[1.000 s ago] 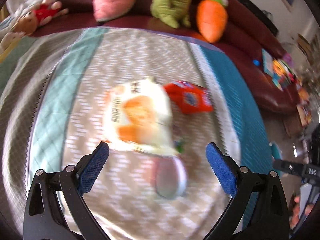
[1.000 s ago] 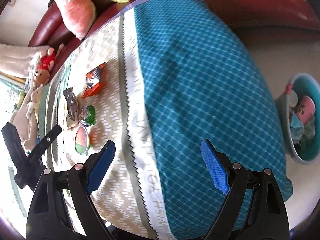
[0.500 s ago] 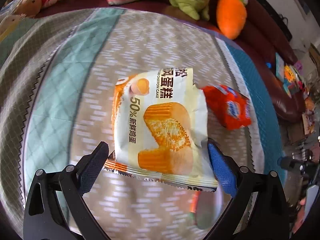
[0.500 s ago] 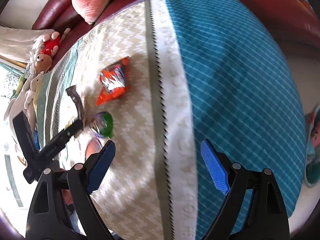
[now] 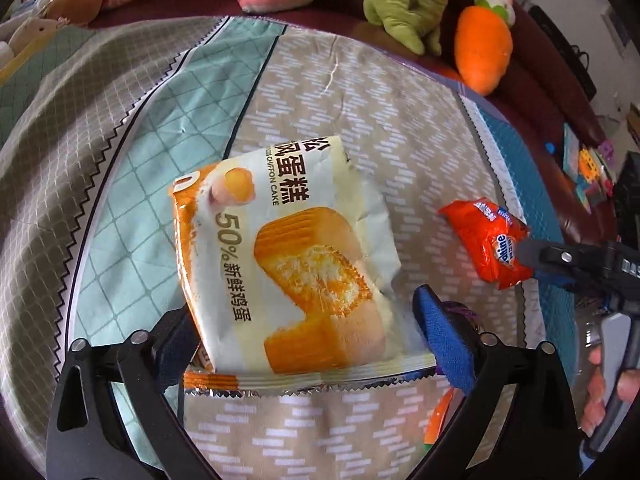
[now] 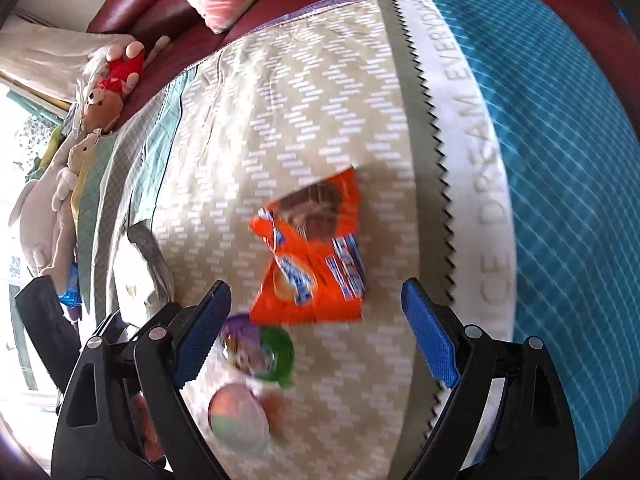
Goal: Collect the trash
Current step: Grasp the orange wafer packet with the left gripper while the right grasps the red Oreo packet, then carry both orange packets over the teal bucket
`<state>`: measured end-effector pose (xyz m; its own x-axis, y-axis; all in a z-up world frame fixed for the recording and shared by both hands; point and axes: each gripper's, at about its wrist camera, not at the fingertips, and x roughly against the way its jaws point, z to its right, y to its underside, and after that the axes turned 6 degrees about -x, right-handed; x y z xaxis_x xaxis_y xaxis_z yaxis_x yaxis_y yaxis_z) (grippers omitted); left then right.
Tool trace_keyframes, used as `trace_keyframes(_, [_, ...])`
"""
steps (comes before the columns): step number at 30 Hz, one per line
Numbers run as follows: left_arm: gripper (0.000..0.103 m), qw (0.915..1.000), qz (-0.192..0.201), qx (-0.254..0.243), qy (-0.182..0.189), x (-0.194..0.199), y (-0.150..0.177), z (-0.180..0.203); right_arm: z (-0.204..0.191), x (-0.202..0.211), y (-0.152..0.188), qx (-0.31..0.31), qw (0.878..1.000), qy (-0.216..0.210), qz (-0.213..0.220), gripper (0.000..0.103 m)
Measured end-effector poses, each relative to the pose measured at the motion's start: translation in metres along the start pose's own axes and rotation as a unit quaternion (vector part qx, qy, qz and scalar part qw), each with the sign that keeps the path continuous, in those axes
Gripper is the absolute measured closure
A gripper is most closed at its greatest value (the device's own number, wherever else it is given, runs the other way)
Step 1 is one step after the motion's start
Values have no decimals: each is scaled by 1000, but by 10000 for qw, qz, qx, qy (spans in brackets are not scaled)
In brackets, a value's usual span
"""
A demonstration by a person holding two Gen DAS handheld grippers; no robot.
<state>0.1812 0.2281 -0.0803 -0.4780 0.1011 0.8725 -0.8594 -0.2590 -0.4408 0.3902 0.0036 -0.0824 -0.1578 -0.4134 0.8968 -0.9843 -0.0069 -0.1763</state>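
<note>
Surface: patchwork cloth (image 5: 132,184) in beige zigzag, mint and teal panels over a worktop, maroon sofa (image 5: 552,92) behind.
Room: plush carrot (image 5: 482,48), green and pink toys on the sofa.
Left tongs (image 5: 304,336): spread, cake wrapper (image 5: 288,256) lying between the pads; contact unclear.
Right tongs (image 6: 316,320): spread wide, empty, above the orange snack packet (image 6: 312,256) on the beige panel.
Left view only: cake wrapper's printed front, person's fingers (image 5: 600,396).
Right view only: green-rimmed cup (image 6: 260,350), blurred.
</note>
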Motion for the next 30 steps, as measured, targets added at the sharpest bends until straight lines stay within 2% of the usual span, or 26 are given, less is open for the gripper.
trace_keyframes(3, [18,10000,46,11,-56,1,-3,-2,-2,-8,-5,25,10000,56,32,22])
trace_keyframes(6, [31,9999,69,28,-112,5,-1,-3,0,-17,-3,54,10000,42,-34,31])
trace_keyframes(7, [35,9999,77,16,-143,6,0,-3,0,-19,-2,79,9999,46,-54,43])
trace_keyframes(8, [45,9998,87,-2,-192,6,0,-2,-1,-18,0,156,9998,120,30,52])
trace_keyframes(10, [53,9997,104,12,-220,9,3,-1,-1,-16,3,227,9997,45,-9,70])
trace_keyframes(11, [71,9997,102,19,-212,10,3,-1,2,-15,5,195,9998,-19,-29,70])
trace_keyframes(12, [74,9998,89,41,-159,11,3,0,3,-12,7,218,9998,-12,7,70])
trace_keyframes(22, [74,9996,257,14,-79,33,3,19,26,26,28,166,9995,-163,205,71])
trace_keyframes(30, [74,9984,489,-270,93,61,5,65,61,69,52,-48,9985,-334,439,71])
